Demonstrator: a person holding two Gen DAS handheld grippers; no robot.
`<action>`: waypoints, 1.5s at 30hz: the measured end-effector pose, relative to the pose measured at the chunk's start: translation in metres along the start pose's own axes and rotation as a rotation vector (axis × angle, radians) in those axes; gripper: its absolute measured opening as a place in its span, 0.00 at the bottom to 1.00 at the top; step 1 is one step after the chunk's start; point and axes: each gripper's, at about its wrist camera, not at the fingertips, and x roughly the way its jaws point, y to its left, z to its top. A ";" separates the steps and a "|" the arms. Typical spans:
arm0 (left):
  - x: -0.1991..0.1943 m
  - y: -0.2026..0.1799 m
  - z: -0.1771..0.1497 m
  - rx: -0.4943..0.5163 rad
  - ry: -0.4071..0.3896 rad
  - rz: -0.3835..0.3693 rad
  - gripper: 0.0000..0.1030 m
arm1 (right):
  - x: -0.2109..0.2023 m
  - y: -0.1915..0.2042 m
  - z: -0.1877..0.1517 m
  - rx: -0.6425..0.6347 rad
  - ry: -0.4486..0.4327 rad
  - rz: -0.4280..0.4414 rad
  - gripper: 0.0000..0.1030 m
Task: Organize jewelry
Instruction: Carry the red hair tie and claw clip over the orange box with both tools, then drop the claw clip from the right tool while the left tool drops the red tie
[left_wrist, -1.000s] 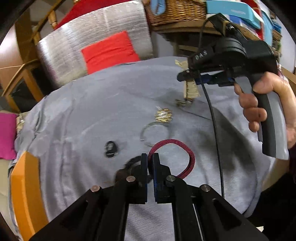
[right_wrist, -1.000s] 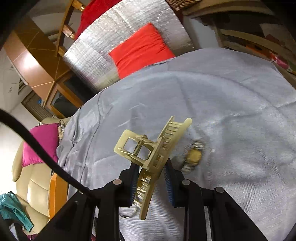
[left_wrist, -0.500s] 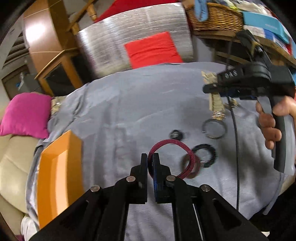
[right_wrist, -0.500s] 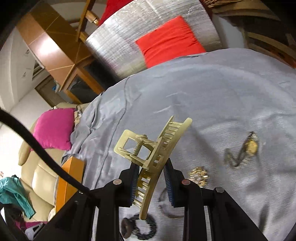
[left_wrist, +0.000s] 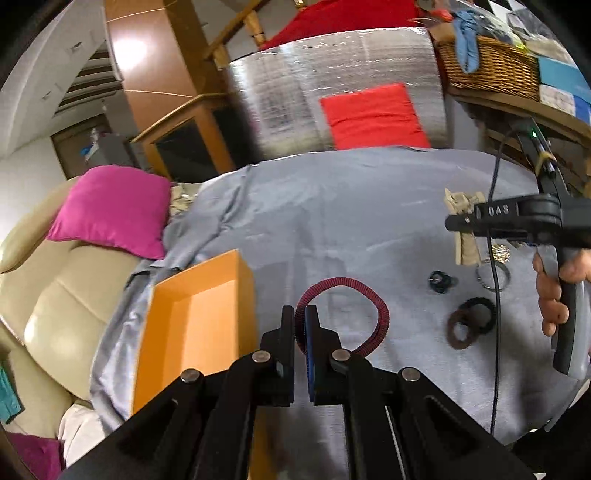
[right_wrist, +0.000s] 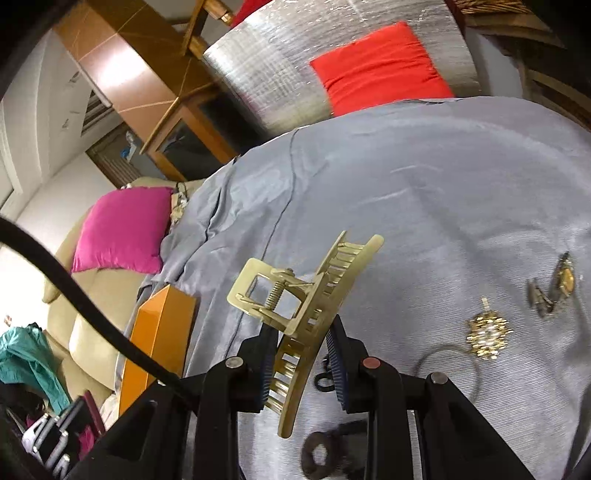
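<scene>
Step in hand: I am carrying 2 pieces at once toward the orange box (left_wrist: 199, 317), by my judgement the place where they belong.
Left gripper (left_wrist: 300, 314): my fingers are pressed together on the red braided bracelet (left_wrist: 380, 314); its loop hangs free above the grey cloth (left_wrist: 332, 206), just beside the box's near corner.
Right gripper (right_wrist: 301, 343): my fingers are clamped on the beige hair claw (right_wrist: 314, 295), held tilted, teeth toward the cloth, spring end up and to the left.
Box: open, standing at the left edge of the cloth; nothing shows inside it in the left wrist view.
Left on the cloth: a gold brooch (right_wrist: 487, 338), a watch (right_wrist: 561, 284), a thin ring (left_wrist: 493, 275), dark hair ties (left_wrist: 469, 325) and a small black piece (left_wrist: 439, 281).
Next move: I judge the bracelet should come over the box's opening before my fingers part; the claw follows, and it needs clearance so the 2 grippers do not meet.
</scene>
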 end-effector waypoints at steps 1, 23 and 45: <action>-0.001 0.006 -0.001 -0.009 -0.001 0.012 0.05 | 0.003 0.006 -0.001 -0.008 0.005 0.004 0.28; 0.013 0.117 -0.025 -0.154 0.036 0.151 0.05 | 0.042 0.119 -0.014 -0.206 0.064 0.121 0.28; 0.133 0.177 -0.121 -0.336 0.390 0.100 0.05 | 0.228 0.284 -0.068 -0.399 0.385 0.134 0.28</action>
